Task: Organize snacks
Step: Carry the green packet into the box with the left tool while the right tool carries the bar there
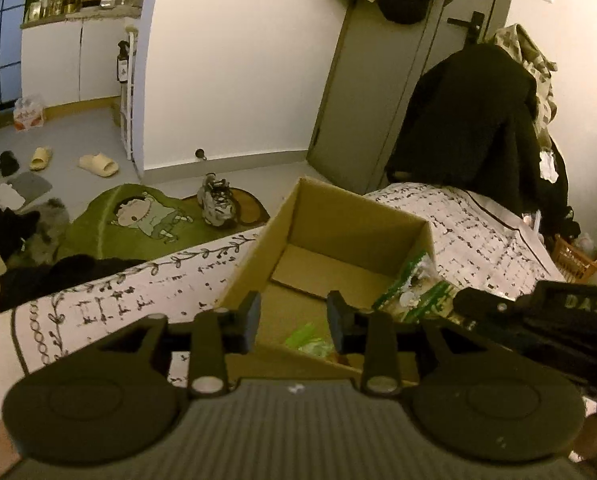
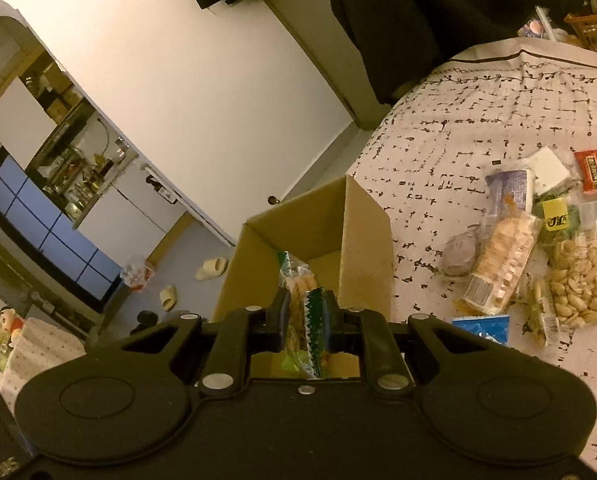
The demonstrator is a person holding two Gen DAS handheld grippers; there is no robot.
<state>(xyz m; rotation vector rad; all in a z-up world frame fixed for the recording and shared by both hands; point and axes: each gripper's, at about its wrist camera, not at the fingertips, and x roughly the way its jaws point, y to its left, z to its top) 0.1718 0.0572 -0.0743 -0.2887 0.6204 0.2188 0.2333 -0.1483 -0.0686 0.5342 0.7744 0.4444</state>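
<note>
An open cardboard box stands on the patterned bedspread; it also shows in the right wrist view. My left gripper is open and empty above the box's near edge. A green snack wrapper lies inside the box. My right gripper is shut on a green-edged snack packet and holds it over the box opening; this packet shows at the box's right wall in the left wrist view. A pile of snacks lies on the bedspread to the right of the box.
The pile holds a cracker pack, a bag of nuts, a red bar and a blue packet. Black clothing hangs on a chair beyond the bed. Shoes, slippers and a green rug lie on the floor.
</note>
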